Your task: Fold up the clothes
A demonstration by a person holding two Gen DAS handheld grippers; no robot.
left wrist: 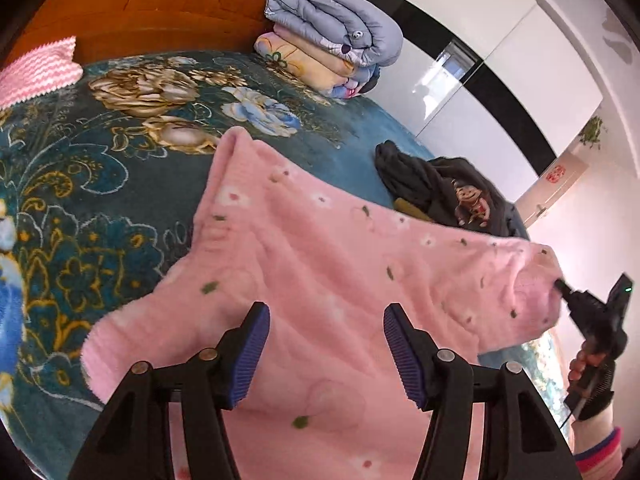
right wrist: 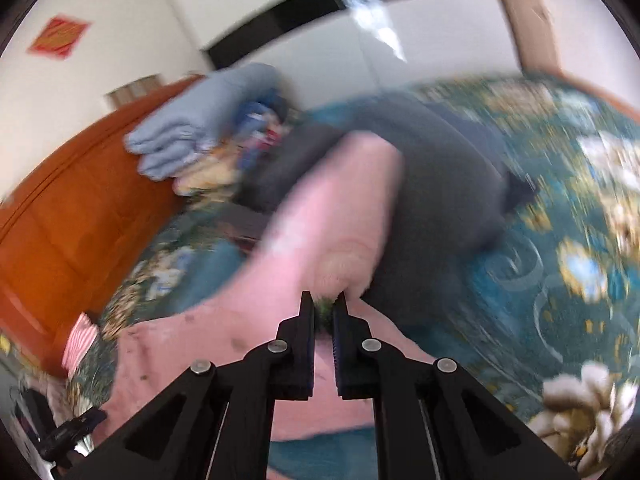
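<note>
From the left wrist camera, the left gripper (left wrist: 326, 354) stands with its blue pads well apart, nothing between them; the pink fleece garment (left wrist: 320, 280) lies spread beneath and past it, on the teal floral bedspread (left wrist: 100, 200); at 3 o'clock the right gripper (left wrist: 560, 286) pinches the garment's far corner and lifts it, a hand (left wrist: 588, 364) on its handle; at 1 o'clock a dark garment (left wrist: 444, 188) lies crumpled near the bed's edge; at 12 o'clock folded quilts (left wrist: 332, 36) are stacked against the wooden headboard (left wrist: 160, 12); bare bedspread stretches from 9 to 11 o'clock.

From the right wrist camera, badly blurred, the right gripper (right wrist: 324, 312) is clamped together on a fold of the pink fleece garment (right wrist: 320, 220), which rises toward 12 o'clock; the dark garment (right wrist: 432, 184) sits behind it; bedspread lies bare at 3 o'clock.
</note>
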